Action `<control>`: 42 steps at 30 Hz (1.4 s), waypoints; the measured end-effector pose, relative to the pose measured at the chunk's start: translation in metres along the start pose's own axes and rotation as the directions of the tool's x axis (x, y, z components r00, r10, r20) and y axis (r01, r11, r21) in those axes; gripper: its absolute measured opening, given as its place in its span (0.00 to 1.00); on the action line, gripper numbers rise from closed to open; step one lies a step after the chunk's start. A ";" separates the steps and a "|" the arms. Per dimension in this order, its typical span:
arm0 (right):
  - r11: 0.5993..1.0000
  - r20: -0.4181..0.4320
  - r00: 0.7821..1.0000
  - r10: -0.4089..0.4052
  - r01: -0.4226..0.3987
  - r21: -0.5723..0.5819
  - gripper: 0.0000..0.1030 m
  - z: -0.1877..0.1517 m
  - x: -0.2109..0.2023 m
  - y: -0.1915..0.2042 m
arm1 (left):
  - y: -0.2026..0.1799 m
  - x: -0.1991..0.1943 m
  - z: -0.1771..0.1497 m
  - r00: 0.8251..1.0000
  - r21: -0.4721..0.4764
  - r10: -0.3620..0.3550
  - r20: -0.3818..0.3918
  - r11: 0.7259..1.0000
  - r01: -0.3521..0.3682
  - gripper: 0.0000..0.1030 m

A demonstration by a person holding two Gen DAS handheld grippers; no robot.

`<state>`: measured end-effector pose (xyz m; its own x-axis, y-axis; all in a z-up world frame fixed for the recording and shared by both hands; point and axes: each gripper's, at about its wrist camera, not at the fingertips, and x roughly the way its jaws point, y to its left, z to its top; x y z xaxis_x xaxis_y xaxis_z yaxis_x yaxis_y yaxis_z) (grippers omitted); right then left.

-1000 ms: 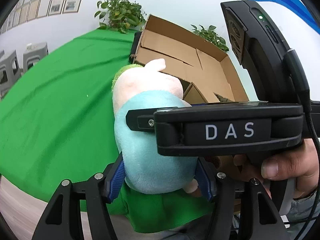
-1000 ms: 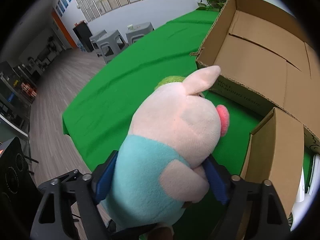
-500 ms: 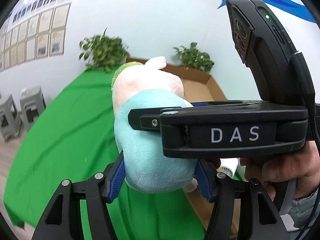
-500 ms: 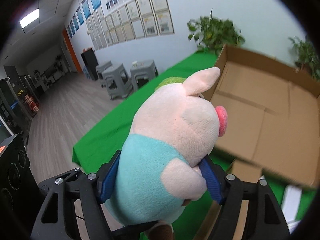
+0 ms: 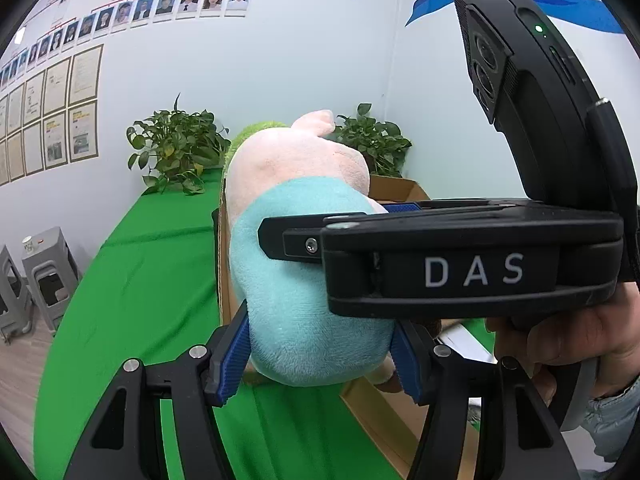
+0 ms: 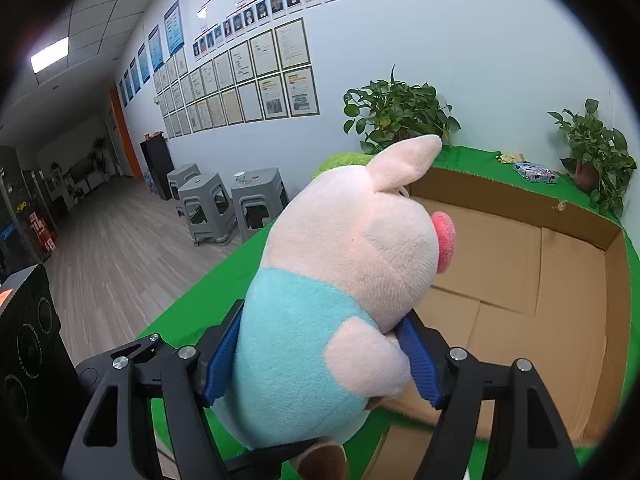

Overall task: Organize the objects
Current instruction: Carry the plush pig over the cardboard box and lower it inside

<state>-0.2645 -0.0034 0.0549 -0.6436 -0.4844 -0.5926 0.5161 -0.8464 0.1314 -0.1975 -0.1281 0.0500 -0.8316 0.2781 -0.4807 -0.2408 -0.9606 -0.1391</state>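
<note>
A plush pig [image 5: 304, 280] with a pink head and a teal body hangs in the air, held from two sides. My left gripper [image 5: 320, 360] is shut on the lower teal body, blue pads pressed into the fabric. My right gripper [image 6: 320, 360] is shut on the pig [image 6: 344, 248] across its body, under the head. Its black housing marked DAS [image 5: 472, 272] crosses the left wrist view, with a hand [image 5: 580, 332] on its handle. An open cardboard box [image 6: 560, 280] lies just beyond and below the pig, its inside bare where it shows.
A green cloth covers the table [image 6: 188, 320] under the box. Two potted plants [image 6: 396, 116] [image 6: 596, 160] stand at the far edge, with a small colourful packet [image 6: 534, 172] between them. Grey stools [image 6: 224, 204] and a black speaker [image 6: 28, 340] stand on the floor to the left.
Both grippers have risen with the pig held between them. The table and box have dropped lower in both views and more of the wall shows. The grip looks the same.
</note>
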 end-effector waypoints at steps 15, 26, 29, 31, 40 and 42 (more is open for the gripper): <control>0.993 -0.084 0.996 -0.043 0.052 0.102 0.67 -0.011 0.081 -0.052 | 0.055 0.123 -0.019 0.984 -0.074 -0.070 -0.162 0.996 0.059 0.58; 0.990 -0.129 0.992 -0.002 0.021 0.142 0.66 -0.021 0.108 -0.063 | 0.074 0.159 -0.057 0.979 -0.070 -0.009 -0.205 0.998 -0.006 0.58; 0.986 -0.136 0.991 0.008 0.014 0.164 0.66 -0.024 0.109 -0.066 | 0.068 0.155 -0.061 0.979 -0.068 0.009 -0.202 0.997 -0.023 0.58; 0.986 -0.140 0.990 0.004 0.019 0.167 0.66 -0.024 0.110 -0.067 | 0.063 0.153 -0.061 0.980 -0.056 0.031 -0.196 0.997 -0.043 0.58; 0.977 -0.152 0.988 0.005 0.027 0.210 0.66 -0.026 0.111 -0.071 | 0.058 0.150 -0.067 0.986 -0.032 0.057 -0.158 0.998 -0.063 0.58; 0.977 -0.154 0.988 0.004 0.029 0.212 0.67 -0.026 0.112 -0.071 | 0.060 0.150 -0.068 0.987 -0.034 0.053 -0.153 0.998 -0.059 0.58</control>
<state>-0.3585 0.0084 -0.0417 -0.5471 -0.4477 -0.7073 0.3652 -0.8879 0.2796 -0.3024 -0.1439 -0.0891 -0.7571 0.2233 -0.6140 -0.1742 -0.9747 -0.1397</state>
